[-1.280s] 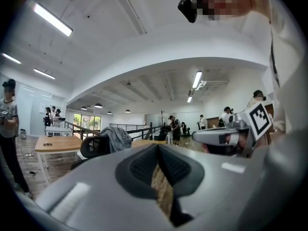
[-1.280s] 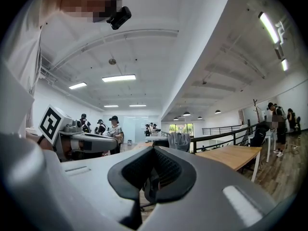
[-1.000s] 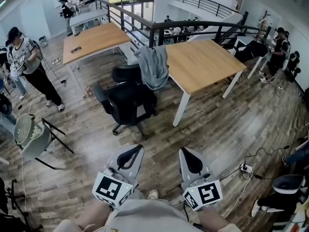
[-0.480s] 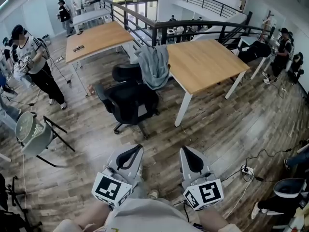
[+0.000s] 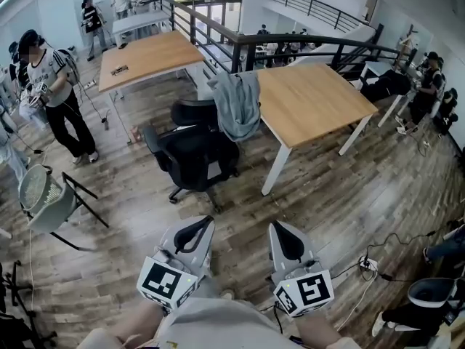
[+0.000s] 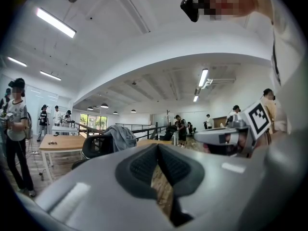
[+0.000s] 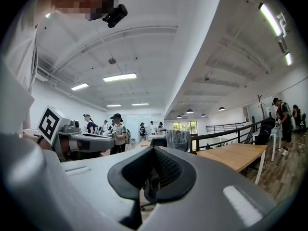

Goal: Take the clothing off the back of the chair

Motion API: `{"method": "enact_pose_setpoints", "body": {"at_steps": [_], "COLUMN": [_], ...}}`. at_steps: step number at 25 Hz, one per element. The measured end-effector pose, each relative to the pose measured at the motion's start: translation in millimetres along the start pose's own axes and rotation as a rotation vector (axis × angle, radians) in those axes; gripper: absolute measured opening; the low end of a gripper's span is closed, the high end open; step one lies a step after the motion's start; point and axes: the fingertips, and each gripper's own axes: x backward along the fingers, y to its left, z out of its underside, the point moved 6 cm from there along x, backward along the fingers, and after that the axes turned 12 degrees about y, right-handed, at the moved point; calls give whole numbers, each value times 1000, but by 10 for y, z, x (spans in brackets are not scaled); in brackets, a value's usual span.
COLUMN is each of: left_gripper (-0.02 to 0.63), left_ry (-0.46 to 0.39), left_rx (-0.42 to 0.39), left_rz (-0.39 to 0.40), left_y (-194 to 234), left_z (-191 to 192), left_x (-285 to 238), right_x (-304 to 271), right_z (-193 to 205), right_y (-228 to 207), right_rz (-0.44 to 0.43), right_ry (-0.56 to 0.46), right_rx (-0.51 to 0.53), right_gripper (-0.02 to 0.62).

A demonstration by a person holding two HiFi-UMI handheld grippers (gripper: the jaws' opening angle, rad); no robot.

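Left tool (image 5: pixel 203 225): shut, its ribbed black pads pressed together with nothing between them; it is held level, low in the head view, well apart from the chair.
Right tool (image 5: pixel 280 230): also closed and empty, its dark textured pads meeting in a smooth grey shell; it sits beside the left tool.
Marker cubes (image 5: pixel 168 284): white faces with black square patterns, one at the rear of each tool.
Clothing (image 5: pixel 236 106): soft grey fabric, crumpled and folded, draped over the top of the chair's back and hanging down in loose folds just beside the corner of the worktop.
Chair (image 5: pixel 193 155): black office chair with a padded seat, curved back and armrests, on a star-shaped base; it stands on the floor at the near corner of the worktop.
Worktop (image 5: pixel 314 100): flat rectangular slab of pale wood on white legs, its surface smooth.
Floor (image 5: pixel 341 195): dark wood-grain planks with a streaked finish.
Railing (image 5: pixel 290 42): black metal bars, curved, running behind the worktop.
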Motion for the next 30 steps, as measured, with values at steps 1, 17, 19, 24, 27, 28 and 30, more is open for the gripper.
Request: {"method": "enact_pose_setpoints", "body": {"at_steps": [1,17,19,24,27,28,30], "left_gripper": [2,2,2,2,2,2,2], "left_ry": [1,16,16,9,-13,-14,-16], "left_rx": [1,14,12,8,8,5,-1], "left_rz": [0,47,54,82,121,129,141], "left_y": [40,991,1135,1479,1664,1726,1850], "left_z": [0,-218,-264,-376,-463,-482,-512], "left_x": [-34,-952,-1083,-1365,-1503,-1550,-1639], "right_x": [-52,-1260,-1424,-1806,-2025,-2095,-2230], "right_z": [-2,-303,-359,-492,-580,-608,-663], "right_y": [-16,-423,-477,-588,-646,-661,-679], "right_rz": [-1,7,17,40,62,69,81], "right_ry": [3,26,28,33,33,32,28], "right_rx": [0,0,-3,-9,-12,-14,-16], "right_gripper": [-2,-2,-2,-2,-2,-2,-2]}}
